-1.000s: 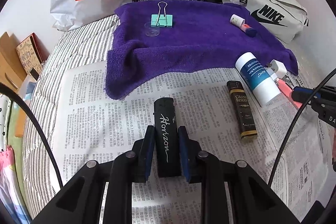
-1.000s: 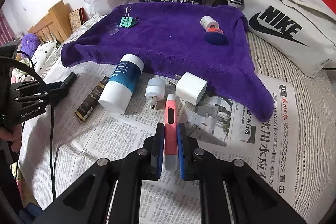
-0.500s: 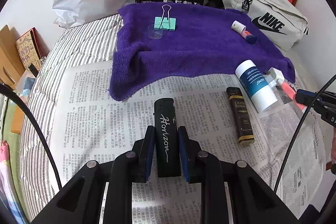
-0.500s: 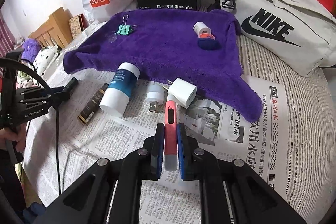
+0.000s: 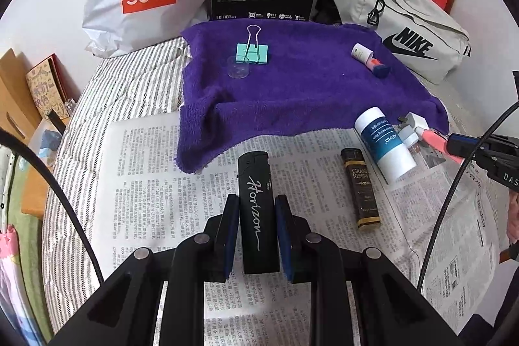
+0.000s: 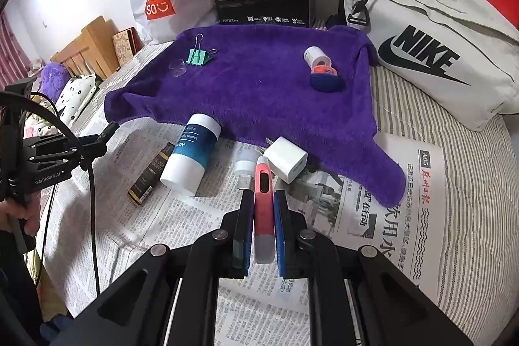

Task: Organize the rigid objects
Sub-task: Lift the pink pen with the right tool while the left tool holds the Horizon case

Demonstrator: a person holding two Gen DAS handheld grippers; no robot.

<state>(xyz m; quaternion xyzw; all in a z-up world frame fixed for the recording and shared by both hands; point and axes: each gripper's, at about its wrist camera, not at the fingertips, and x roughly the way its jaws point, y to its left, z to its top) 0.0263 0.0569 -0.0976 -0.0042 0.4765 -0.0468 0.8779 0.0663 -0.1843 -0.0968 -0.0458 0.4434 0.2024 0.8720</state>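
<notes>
The left claw point(image 5: 252, 229) is clamped on the black lighter point(image 5: 258, 209), its pads pressed to the long sides with most of the body sticking out ahead, and the right claw point(image 6: 263, 216) pinches the pink utility knife point(image 6: 263, 200) the same way, low on its handle. Both things hang above the newspaper point(image 5: 155, 177) spread over the near half of the bed, short of the purple towel point(image 5: 301, 86) that covers the far half and already carries a binder clip point(image 5: 252, 53) and a small tube point(image 6: 319, 62). The main risk, as I judge it, is slip: both are smooth, narrow and gripped near one end, so a quick swing or a tilt could let either pivot between the pads or drop out. The knife tip also sits just beside the white charger point(image 6: 286, 163) and the small white plug point(image 6: 244, 166), so a forward move at this height could knock them. Compared with a second ago, both claws have risen and drawn back: the towel and the white bottle point(image 6: 191, 154) sit further away in both views, while the grips look unchanged.
</notes>
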